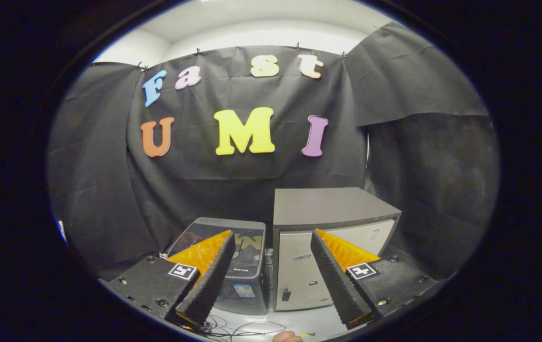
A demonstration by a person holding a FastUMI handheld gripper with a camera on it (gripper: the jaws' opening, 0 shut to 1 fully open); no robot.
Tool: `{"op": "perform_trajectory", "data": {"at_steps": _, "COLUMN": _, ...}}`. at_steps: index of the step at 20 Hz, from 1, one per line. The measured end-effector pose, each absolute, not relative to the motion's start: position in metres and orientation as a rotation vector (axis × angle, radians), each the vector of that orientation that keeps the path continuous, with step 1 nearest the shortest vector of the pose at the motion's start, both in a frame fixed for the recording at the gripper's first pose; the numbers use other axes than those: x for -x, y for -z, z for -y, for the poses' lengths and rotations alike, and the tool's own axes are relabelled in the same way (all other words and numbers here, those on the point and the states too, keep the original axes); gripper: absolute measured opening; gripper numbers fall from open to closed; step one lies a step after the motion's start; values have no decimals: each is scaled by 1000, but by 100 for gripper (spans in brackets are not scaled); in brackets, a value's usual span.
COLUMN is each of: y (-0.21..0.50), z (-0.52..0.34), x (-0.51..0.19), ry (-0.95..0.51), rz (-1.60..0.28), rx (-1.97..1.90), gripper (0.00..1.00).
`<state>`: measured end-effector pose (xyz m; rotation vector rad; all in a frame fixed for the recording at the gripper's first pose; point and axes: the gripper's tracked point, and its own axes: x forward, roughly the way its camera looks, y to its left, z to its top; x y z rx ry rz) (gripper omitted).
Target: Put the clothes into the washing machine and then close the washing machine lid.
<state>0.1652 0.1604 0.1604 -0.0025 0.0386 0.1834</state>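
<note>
1. Washing machine (225,266) stands on the floor beyond my left finger; it is a low grey box with a dark, shiny lid (232,240) on top. The lid lies flat, so the machine looks closed from here.
2. Clothes I cannot find from my camera, so I cannot tell where they are.
3. Just beside the washing machine, on its right, stands a taller grey cabinet (332,223) with a pale front door. The two boxes are almost touching, with only a narrow dark gap between them.
4. My gripper (271,266) is spread wide and it holds nothing. The left finger (209,280) covers part of the washing machine's front, and the right finger (335,280) covers part of the cabinet's door.
5. On the pale floor (309,323) just below the fingers I see some thin dark cables (232,328), and close to them a small part of a hand (286,337).
6. Black cloth wall (109,199) hangs behind both boxes, and it goes around to the right side too.
</note>
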Motion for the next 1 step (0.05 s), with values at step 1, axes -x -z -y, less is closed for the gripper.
{"op": "perform_trajectory", "data": {"at_steps": 1, "y": -161, "z": -159, "x": -165, "ry": -181, "rz": -38, "rx": -1, "gripper": 100}}
